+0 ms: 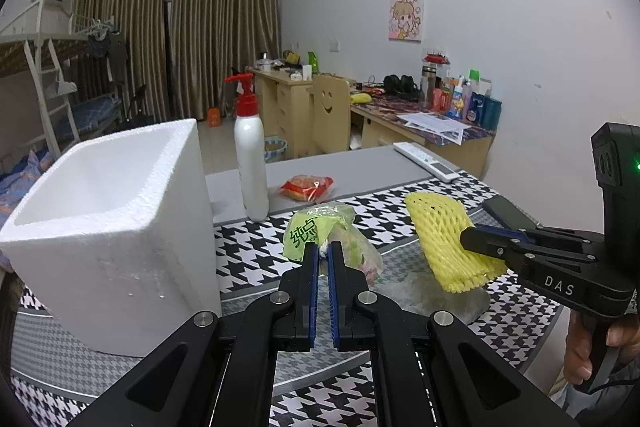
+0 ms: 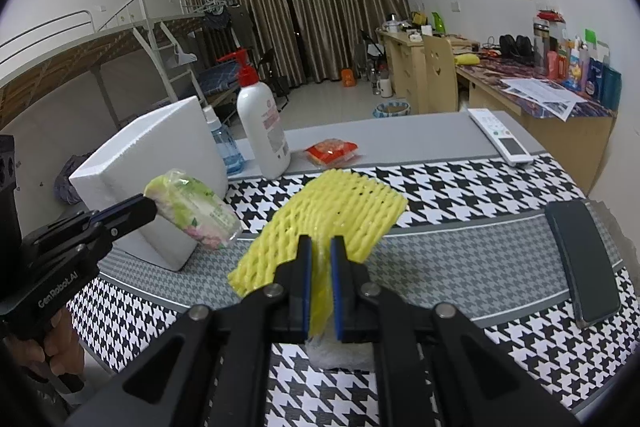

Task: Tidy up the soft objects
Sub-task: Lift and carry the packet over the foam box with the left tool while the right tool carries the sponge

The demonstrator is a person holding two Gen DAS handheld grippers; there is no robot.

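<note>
yellow foam fruit net [image 2: 332, 211], light and squashy, is pinched at its near edge by the closed right gripper [image 2: 320, 267], raised over the houndstooth tablecloth [image 2: 460, 187], long axis running away from it. left gripper [image 1: 323, 255] is clamped on a crinkly tissue pack [image 1: 320, 227] beside the styrofoam box [image 1: 120, 227]; both look crushable, so edge grips suit.

table [image 2: 460, 187], houndstooth cloth with a grey mat. on it stood a foam box [image 1: 108, 223] and a lotion bottle [image 2: 262, 131]. also lay a red snack packet [image 2: 331, 151], remote [image 2: 500, 137] and phone [image 2: 582, 263].
</note>
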